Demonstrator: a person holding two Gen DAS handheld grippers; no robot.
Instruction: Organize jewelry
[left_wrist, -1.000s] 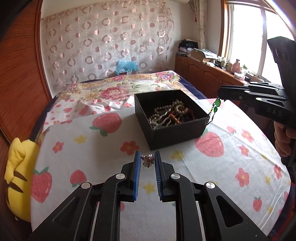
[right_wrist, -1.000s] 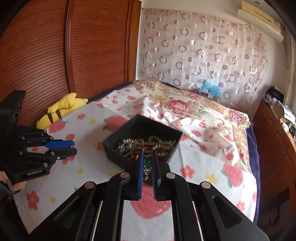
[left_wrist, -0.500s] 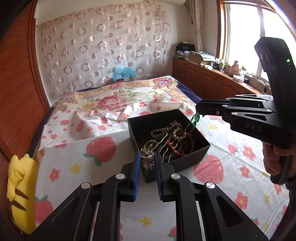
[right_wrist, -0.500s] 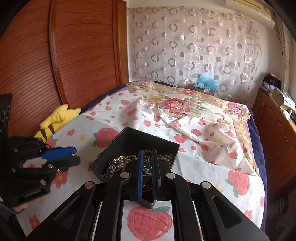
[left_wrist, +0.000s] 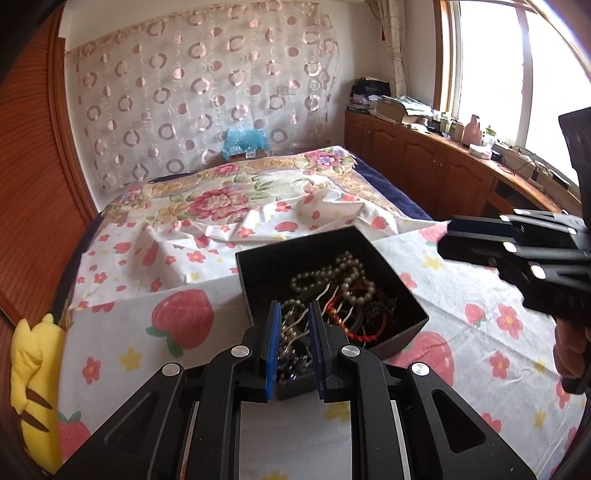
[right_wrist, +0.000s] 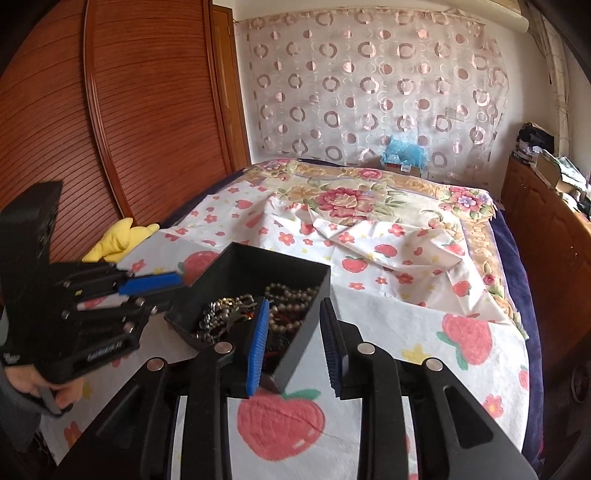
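At the far left edge of the bed lies a yellow plush toy with dark stripes (left_wrist: 31, 384), resting against the ribbed reddish wooden wardrobe door (right_wrist: 110, 122). The bed itself is covered by a white sheet printed with strawberries and small flowers (left_wrist: 122, 354), and beyond it a cream quilt with large pink blooms (left_wrist: 221, 199) runs up to the sheer curtain patterned with pink rings (left_wrist: 199, 96).

The left claw (left_wrist: 294, 328) hangs over the near corner of the open black square box (left_wrist: 258, 273) that sits on the sheet. Its blue-padded fingers (left_wrist: 272, 343) stand parted by a modest gap; tangled silver chain from the heap shows in the gap, but whether they pinch any of it I cannot tell. Inside the box lies the jewelry pile of pearl strands, red beaded bracelets and metal chains (left_wrist: 343, 295), heaped toward the box's right and near sides, just ahead of the left claw's tips.

From the right wrist view, the right claw (right_wrist: 293, 321) is spread wide and holds nothing; its left finger (right_wrist: 258, 339) hangs over the box interior while the other sits outside the box's near right wall, so the wall passes between them. Along the right wall runs a low brown wooden cabinet cluttered with papers (left_wrist: 424, 155) beneath a bright window (left_wrist: 517, 66).
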